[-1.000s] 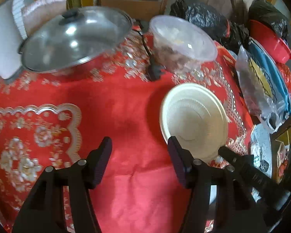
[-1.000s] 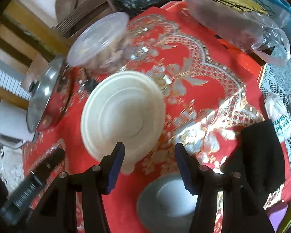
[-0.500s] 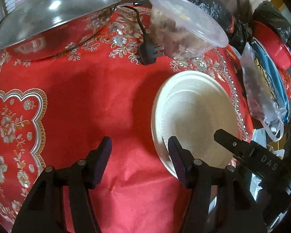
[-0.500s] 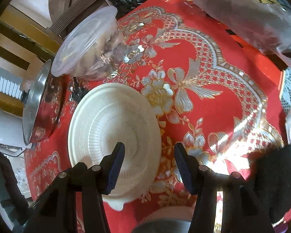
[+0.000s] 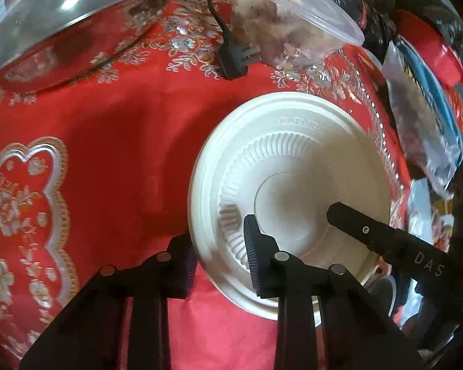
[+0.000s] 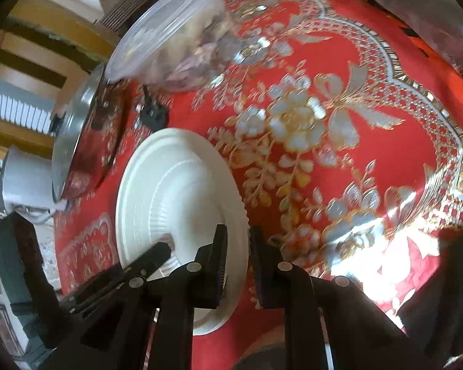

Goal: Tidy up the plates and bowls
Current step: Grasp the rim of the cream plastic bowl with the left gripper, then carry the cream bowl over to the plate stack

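Left wrist view: my left claw (image 5: 220, 245) straddles the ribbed white plastic plate (image 5: 290, 166) at its eight-o'clock rim, jaws apart. My right claw (image 6: 236, 254) brackets the opposite rim narrowly; I should pinch evenly and lift level.

The plate (image 5: 293, 160) is set on the tablecloth (image 5: 114, 129). Behind it a tub (image 5: 290, 21) is found, with a plug (image 5: 234, 61) just left of the tub. A pot (image 5: 71, 21) is placed behind and left of the plate, a bag (image 5: 423, 117) to its right.
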`<state>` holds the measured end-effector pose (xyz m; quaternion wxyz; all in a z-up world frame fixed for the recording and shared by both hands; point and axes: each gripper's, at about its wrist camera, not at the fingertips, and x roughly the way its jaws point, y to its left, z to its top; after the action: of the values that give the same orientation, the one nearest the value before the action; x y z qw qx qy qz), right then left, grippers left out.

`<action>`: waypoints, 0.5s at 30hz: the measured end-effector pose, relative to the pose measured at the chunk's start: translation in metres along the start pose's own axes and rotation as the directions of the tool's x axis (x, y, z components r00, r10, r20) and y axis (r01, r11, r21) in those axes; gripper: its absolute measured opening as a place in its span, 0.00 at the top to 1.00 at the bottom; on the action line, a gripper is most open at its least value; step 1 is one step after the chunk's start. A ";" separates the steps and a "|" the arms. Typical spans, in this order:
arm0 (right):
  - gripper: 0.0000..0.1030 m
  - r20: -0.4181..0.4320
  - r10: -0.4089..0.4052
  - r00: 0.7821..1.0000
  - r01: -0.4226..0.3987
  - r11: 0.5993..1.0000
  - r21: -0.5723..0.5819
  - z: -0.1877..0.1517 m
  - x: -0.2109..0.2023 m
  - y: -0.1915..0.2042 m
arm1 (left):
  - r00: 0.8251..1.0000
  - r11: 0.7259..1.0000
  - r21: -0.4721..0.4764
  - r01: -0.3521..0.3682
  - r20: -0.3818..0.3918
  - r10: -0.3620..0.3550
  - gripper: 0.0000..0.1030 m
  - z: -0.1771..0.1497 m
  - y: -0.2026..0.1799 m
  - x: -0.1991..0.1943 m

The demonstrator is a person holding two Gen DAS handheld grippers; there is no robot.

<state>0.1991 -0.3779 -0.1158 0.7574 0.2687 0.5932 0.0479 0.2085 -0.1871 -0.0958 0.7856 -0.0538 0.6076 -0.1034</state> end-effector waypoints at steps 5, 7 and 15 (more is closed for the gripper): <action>0.85 -0.031 0.006 1.000 -0.007 0.999 -0.039 -0.021 0.005 0.019 | 1.000 1.000 -0.016 -0.001 -0.001 0.001 0.83 -0.011 0.024 -0.019; 0.85 -0.042 0.009 0.999 -0.012 0.998 -0.061 -0.031 0.006 0.031 | 1.000 1.000 -0.021 -0.021 -0.007 0.021 0.83 -0.017 0.031 -0.025; 0.84 -0.083 -0.003 0.997 -0.011 0.986 -0.166 -0.077 0.013 0.081 | 0.997 0.995 -0.070 -0.072 -0.023 0.071 0.83 -0.058 0.075 -0.051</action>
<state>0.1518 -0.2767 -0.1009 0.7519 0.2035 0.6174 0.1099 0.1474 -0.0997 -0.0783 0.7802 -0.0589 0.6203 -0.0542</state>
